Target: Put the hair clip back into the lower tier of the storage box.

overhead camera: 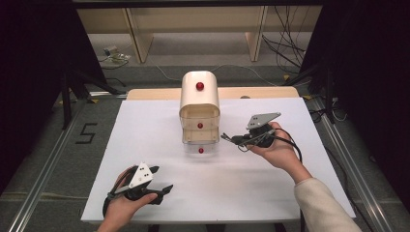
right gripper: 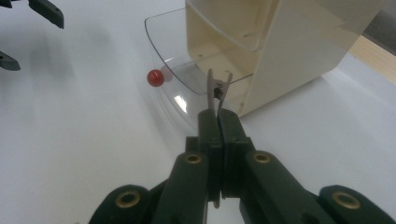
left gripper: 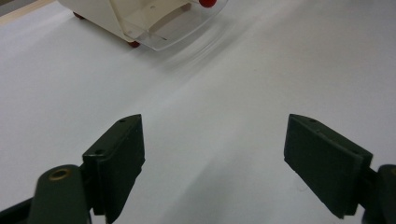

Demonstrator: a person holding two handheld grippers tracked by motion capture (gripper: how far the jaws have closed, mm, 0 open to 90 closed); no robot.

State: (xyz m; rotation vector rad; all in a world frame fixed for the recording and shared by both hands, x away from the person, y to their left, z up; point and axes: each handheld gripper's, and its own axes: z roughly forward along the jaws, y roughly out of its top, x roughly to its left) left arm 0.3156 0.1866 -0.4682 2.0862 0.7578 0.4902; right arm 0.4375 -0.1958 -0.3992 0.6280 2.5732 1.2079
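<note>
The right claw (right gripper: pixel 218 122) pinches a metal clip (right gripper: pixel 218 88) just beside the drawer unit (overhead camera: pixel 199 104), at its open bottom drawer (right gripper: pixel 180 88); the left claw (left gripper: pixel 212 163) gapes empty, well apart from the unit, over the desk (overhead camera: pixel 145 130).

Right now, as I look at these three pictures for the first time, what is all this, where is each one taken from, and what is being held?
There is no robot: a person holds a two-jaw tool in each hand. The wide picture looks down on the white table from above; the other two come from cameras riding on the tools. On the table stands a small cream drawer cabinet with red knobs, its clear bottom drawer pulled out. The left gripper is open and holds nothing, resting near the person. The right gripper is shut on a small metal clip, beside the open drawer.
</note>
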